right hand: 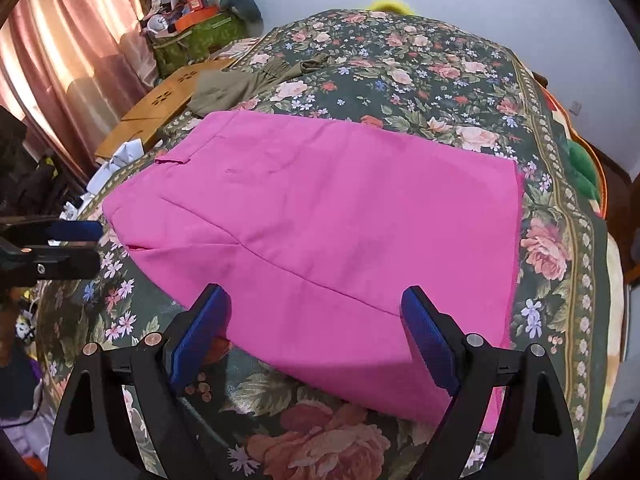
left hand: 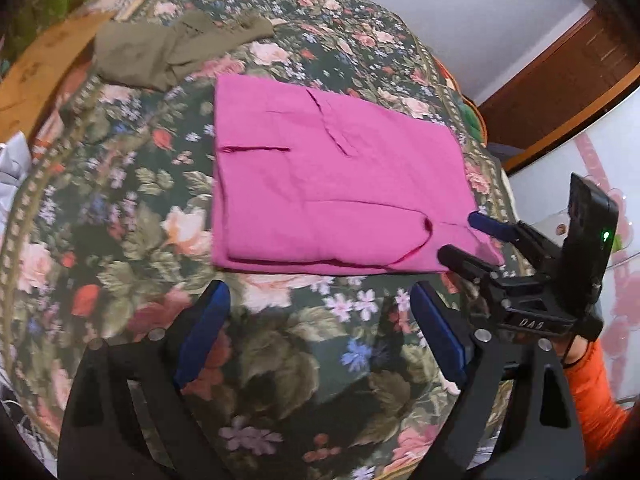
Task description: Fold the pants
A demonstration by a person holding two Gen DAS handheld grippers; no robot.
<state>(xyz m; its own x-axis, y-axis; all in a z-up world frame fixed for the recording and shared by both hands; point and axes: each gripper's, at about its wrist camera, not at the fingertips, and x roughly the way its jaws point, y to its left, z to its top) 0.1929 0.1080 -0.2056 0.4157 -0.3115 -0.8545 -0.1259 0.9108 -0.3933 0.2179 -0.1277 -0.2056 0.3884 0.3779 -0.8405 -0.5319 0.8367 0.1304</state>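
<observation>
Bed cover: a dark green floral bedspread (left hand: 132, 184) (right hand: 436, 92) fills most of both views and carries everything else
Pants: the pink pants (left hand: 332, 184) (right hand: 320, 232) lie folded into a flat rectangle in the middle of the bedspread, layered edges showing along the near side in the left wrist view, a pocket slit on top
Olive garment: a crumpled olive-brown garment (left hand: 160, 52) (right hand: 236, 84) sits on the bedspread beyond the pants, just off their far corner, apart from them in the left wrist view
Wooden board: a light wooden board (left hand: 36, 68) (right hand: 160, 108) lies at the bed's far edge, beside the olive garment
Left gripper: the left gripper (left hand: 320, 336) (right hand: 86, 246) hovers over bare bedspread just short of the pants' near edge, its blue-padded fingers spread wide with nothing between them
Right gripper: the right gripper (right hand: 316, 344) (left hand: 460, 236) stands over the pants' near corner, fingers wide apart; in the left wrist view its fingertips (left hand: 478, 220) reach the corner of the pink cloth without closing on it
</observation>
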